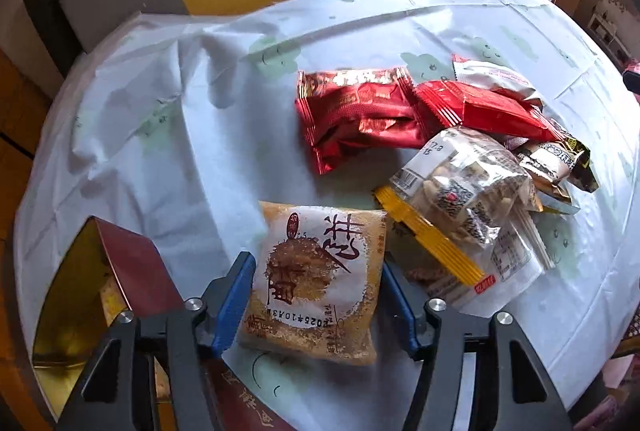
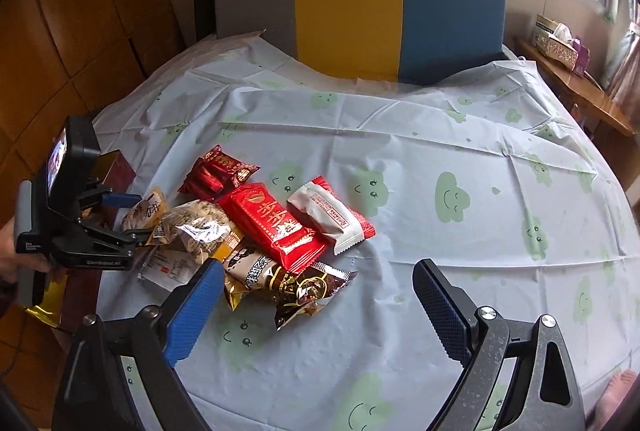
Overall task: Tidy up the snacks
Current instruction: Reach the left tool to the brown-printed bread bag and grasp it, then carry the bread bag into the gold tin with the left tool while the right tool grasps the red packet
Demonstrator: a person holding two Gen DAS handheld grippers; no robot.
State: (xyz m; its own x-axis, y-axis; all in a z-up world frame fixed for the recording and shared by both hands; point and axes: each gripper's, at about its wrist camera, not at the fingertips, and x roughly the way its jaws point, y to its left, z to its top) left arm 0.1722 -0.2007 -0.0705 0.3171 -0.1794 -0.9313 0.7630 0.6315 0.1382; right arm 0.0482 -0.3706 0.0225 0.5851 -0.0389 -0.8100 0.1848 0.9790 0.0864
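- Now, at the near left edge of the table [image 1: 200,119], the left gripper [image 1: 316,289] points steeply down over a tan pastry packet [image 1: 316,283] printed with a brown disc and red brush characters.
- Packet and jaws: the packet lies between the two blue pads [image 1: 232,305]; the left pad sits at the packet's left edge, the right pad shows a thin gap beside the right edge. The jaws are apart, not yet pressing, so the packet is judged bracketed rather than held.
- Axis: the packet is nearly square, its slightly longer side running near to far, in line with the fingers; the jaws close across its shorter width.
- Gold-lined box [image 1: 80,291]: it stands open just left of the left gripper, at the table's edge, its dark red flap [image 1: 136,263] raised; it is the likely place for sorted snacks.
- Pile: the remaining snacks lie to the right of and beyond the packet: a clear bag of nuts [image 1: 460,191] on a yellow-edged wrapper [image 1: 432,239], two red packets [image 1: 356,115], a white one [image 1: 496,79].
- Right gripper [image 2: 316,305]: its jaws stand wide apart and empty, over bare cloth near the pile's right side, with a gold-and-brown wrapper [image 2: 308,291] just beyond its left pad.
- Nearer hand: the left gripper is on the tan packet; the right is well away from it, across the pile.
- Coming move, as judged: close on the packet, lift, and carry it left to the box.
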